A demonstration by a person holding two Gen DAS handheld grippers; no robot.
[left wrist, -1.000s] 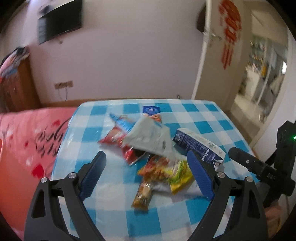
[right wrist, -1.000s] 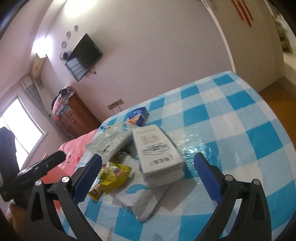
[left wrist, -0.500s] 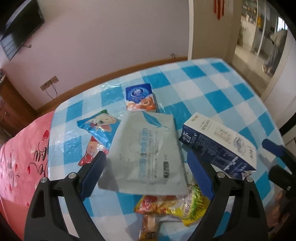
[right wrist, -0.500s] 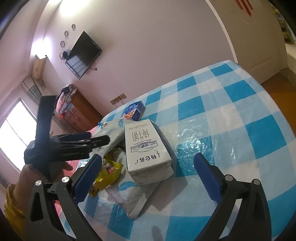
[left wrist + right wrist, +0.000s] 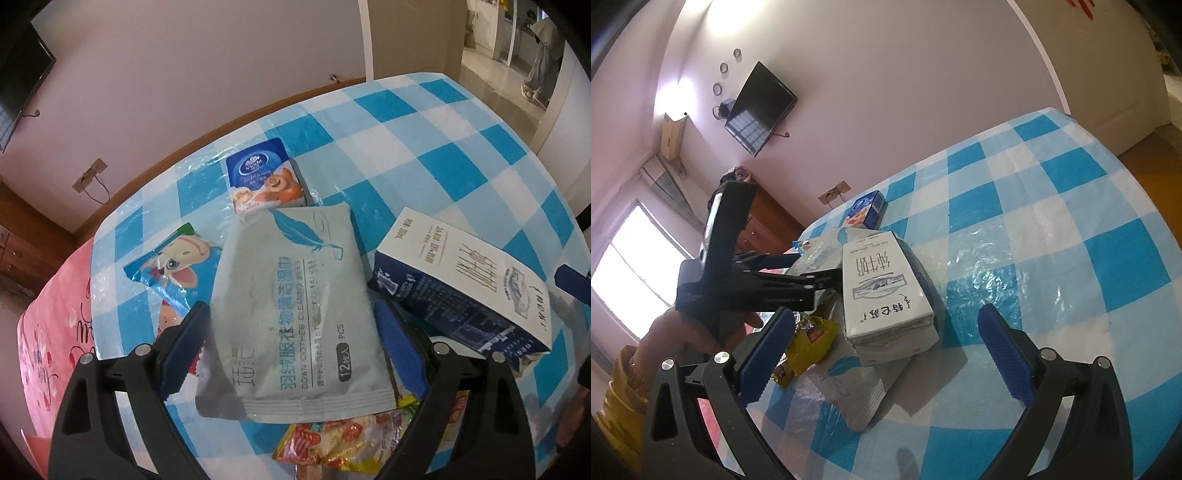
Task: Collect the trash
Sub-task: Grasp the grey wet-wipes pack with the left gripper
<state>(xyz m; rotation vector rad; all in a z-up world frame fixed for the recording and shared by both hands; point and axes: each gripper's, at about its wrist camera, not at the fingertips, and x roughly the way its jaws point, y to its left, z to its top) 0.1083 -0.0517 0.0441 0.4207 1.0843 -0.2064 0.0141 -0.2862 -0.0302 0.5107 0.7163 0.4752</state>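
Note:
A pile of trash lies on the blue-and-white checked table (image 5: 424,140). On top is a grey-green wipes pack (image 5: 295,310). My left gripper (image 5: 291,347) points down over it, open, with the pack's near half between its blue pads (image 5: 184,347); no grip shows. To the pack's right lies a blue-and-white milk carton (image 5: 461,284). My right gripper (image 5: 886,354) stands open just short of that carton (image 5: 882,291), touching nothing. The left gripper (image 5: 818,266) and the hand (image 5: 687,332) holding it show left of the carton.
A blue tissue pack (image 5: 264,177) lies behind the pile. A blue cartoon wrapper (image 5: 173,266) is at its left, and yellow-red snack bags (image 5: 347,446) are at the near edge. A flat pouch (image 5: 857,391) lies under the carton. A pink bed (image 5: 48,332) borders the table's left.
The left gripper has moved forward and down over the pile and tipped downward, so the wipes pack now sits between its pads. The right gripper has barely moved.

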